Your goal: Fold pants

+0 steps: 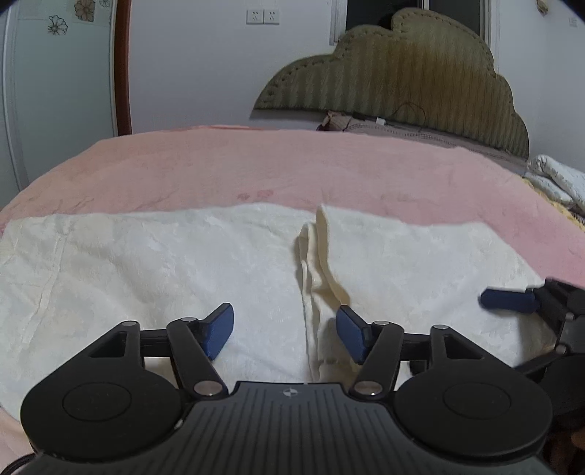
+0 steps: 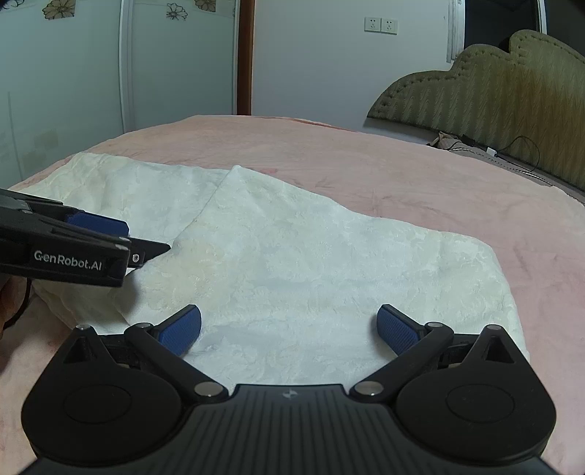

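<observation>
pants (image 1: 146, 263) fold edge, left view only

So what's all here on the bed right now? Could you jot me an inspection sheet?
Surface: pink blanket covering the bed.
Job's things: white pants lying flat, one layer folded over, with a bunched ridge along the middle.
Clutter: a white quilt crumpled at the bed's far corner; small items by the headboard, too blurred to name.
Grippers: left gripper open over the ridge, holding nothing; right gripper wide open over the pants, holding nothing.
Cables: a thin black wire near the headboard.
Surroundings: padded olive headboard, wall sockets, wardrobe doors with flower stickers.
</observation>
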`<state>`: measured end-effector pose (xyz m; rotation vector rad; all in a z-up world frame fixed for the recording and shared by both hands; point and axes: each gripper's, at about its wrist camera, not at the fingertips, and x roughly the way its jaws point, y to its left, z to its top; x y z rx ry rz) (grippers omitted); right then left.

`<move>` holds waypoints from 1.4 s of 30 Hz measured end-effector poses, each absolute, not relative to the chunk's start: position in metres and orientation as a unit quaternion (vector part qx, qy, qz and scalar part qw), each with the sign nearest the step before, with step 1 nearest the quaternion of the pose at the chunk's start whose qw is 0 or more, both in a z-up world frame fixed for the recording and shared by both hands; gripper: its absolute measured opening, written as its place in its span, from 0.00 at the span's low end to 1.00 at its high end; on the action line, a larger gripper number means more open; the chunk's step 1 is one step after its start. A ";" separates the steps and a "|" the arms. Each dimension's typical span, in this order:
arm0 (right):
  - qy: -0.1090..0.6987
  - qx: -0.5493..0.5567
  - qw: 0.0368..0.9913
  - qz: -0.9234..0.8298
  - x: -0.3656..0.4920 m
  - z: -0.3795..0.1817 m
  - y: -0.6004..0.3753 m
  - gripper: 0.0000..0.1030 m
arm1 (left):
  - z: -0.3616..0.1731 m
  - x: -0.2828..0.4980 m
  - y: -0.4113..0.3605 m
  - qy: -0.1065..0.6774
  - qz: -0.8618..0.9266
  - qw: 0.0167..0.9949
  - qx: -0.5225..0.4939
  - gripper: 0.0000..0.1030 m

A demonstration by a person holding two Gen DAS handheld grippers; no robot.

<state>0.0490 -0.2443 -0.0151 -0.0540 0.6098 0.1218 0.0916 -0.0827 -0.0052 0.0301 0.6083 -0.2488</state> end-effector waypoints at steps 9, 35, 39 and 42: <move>0.308 -0.003 0.949 0.064 0.051 -0.016 -0.250 1.00 | -0.019 0.119 -0.101 0.306 -0.091 0.947 0.044 0.89; 0.312 -0.014 0.950 0.021 0.075 -0.017 -0.272 1.00 | 0.005 0.123 -0.107 0.274 -0.120 0.954 0.023 0.99; 0.310 -0.010 0.950 0.022 0.075 -0.017 -0.272 1.00 | -0.015 0.137 -0.123 0.312 -0.113 0.941 0.064 1.00; 0.298 -0.006 0.955 0.011 0.071 -0.014 -0.273 1.00 | -0.024 0.134 -0.124 0.307 -0.116 0.942 0.073 1.00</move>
